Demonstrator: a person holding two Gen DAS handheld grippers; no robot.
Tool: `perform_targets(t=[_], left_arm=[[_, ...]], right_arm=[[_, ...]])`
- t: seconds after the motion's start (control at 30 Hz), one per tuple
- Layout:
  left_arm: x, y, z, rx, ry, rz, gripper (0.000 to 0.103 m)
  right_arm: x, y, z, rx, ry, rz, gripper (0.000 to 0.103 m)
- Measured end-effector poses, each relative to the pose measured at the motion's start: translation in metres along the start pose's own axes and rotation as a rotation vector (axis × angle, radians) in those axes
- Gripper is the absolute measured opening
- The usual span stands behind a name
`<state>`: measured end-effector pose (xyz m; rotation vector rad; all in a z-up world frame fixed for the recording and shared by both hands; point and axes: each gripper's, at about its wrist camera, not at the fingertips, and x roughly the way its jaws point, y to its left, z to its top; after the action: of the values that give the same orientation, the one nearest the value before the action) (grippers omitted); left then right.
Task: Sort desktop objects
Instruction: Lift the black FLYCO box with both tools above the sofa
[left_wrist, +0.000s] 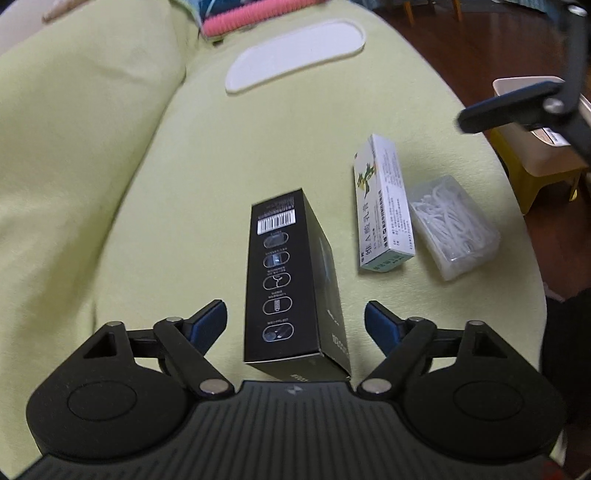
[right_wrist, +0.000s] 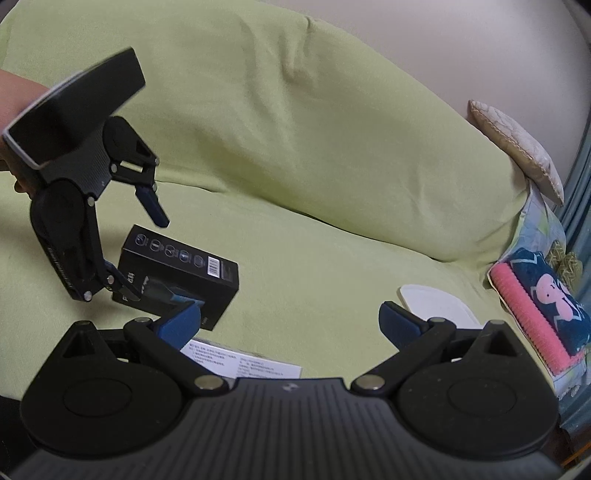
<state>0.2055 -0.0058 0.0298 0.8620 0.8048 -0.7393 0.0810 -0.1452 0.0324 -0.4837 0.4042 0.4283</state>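
your left gripper (left_wrist: 295, 325) is spread wide with the black box (left_wrist: 291, 280) lying lengthwise between the blue pads (left_wrist: 210, 321), neither pad touching it. the box rests on the green cover (left_wrist: 184, 184), on its long side, barcode end away from you. to do this well, drop lower so the pads meet the long side faces near the box's middle, keep the fingers square to it, then close evenly; a grip near one end would likely let it swing.

your right gripper (right_wrist: 290, 325) is also apart and holds nothing, hovering above the white medicine carton (right_wrist: 243, 363), whose printed face peeks out under the fingers. in the left view that carton (left_wrist: 384, 206) lies just beside the clear plastic case (left_wrist: 454, 225), which is closed and packed with thin white picks (floss picks, i'd guess).

off the far right edge sits a beige bin (left_wrist: 543, 147) on a yellow stool (left_wrist: 532, 181); something with a label is in it, too hidden to name. the white oval tray (left_wrist: 295, 55) further along the cover looks bare.
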Motion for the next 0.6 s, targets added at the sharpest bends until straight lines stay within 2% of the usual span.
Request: perform_targets(t=[0.07, 0.17, 0.4, 0.5, 0.6], left_arm=[[0.006, 0.004, 0.000, -0.027, 0.035, -0.014, 0.070], [0.014, 0.010, 0.001, -0.068, 0.083, -0.039, 0.060], [0.013, 0.016, -0.001, -0.094, 0.091, -0.075, 0.053], [0.005, 0.011, -0.002, -0.055, 0.078, -0.060, 0.049], [-0.006, 0.004, -0.005, 0.025, 0.079, -0.050, 0.049]], right_arm=[[-0.001, -0.003, -0.003, 0.008, 0.007, -0.003, 0.102], [-0.006, -0.006, -0.010, 0.018, 0.016, -0.002, 0.102], [-0.010, -0.008, -0.017, 0.020, 0.026, 0.004, 0.102], [-0.013, -0.007, -0.017, 0.012, 0.029, 0.015, 0.102], [-0.016, -0.001, -0.016, -0.040, 0.028, 0.039, 0.102]])
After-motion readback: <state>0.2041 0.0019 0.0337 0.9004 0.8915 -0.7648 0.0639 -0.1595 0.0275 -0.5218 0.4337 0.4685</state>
